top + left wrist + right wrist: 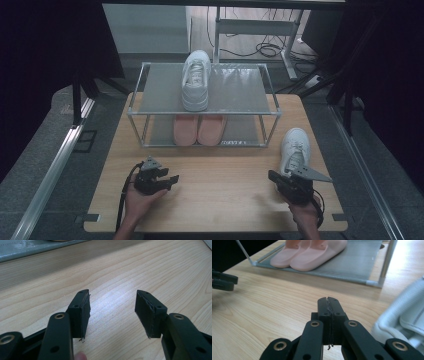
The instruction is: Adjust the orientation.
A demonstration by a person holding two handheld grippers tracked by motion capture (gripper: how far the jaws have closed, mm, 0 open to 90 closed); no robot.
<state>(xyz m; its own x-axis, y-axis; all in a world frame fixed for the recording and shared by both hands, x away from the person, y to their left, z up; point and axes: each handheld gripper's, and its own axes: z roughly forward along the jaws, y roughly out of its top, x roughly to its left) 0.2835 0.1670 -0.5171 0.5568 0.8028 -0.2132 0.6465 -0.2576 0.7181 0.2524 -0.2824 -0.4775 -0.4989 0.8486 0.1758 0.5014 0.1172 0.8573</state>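
A white sneaker [195,80] stands on the top shelf of a metal shoe rack [240,90]. A pair of pink slippers [199,129] [309,252] sits on the lower shelf [359,262]. A second white sneaker [294,147] [407,320] lies on the wooden table at the right, just beside my right gripper [270,175] [328,300]. That gripper is shut, its pads pressed together with nothing between them. My left gripper [171,180] [112,300] rests low over the table at the front left. It is open, with only bare wood between its jaws.
The wooden table [225,190] has bare room between the two hands and in front of the rack. Dark curtains, metal rails and a desk frame with cables stand around and behind the table.
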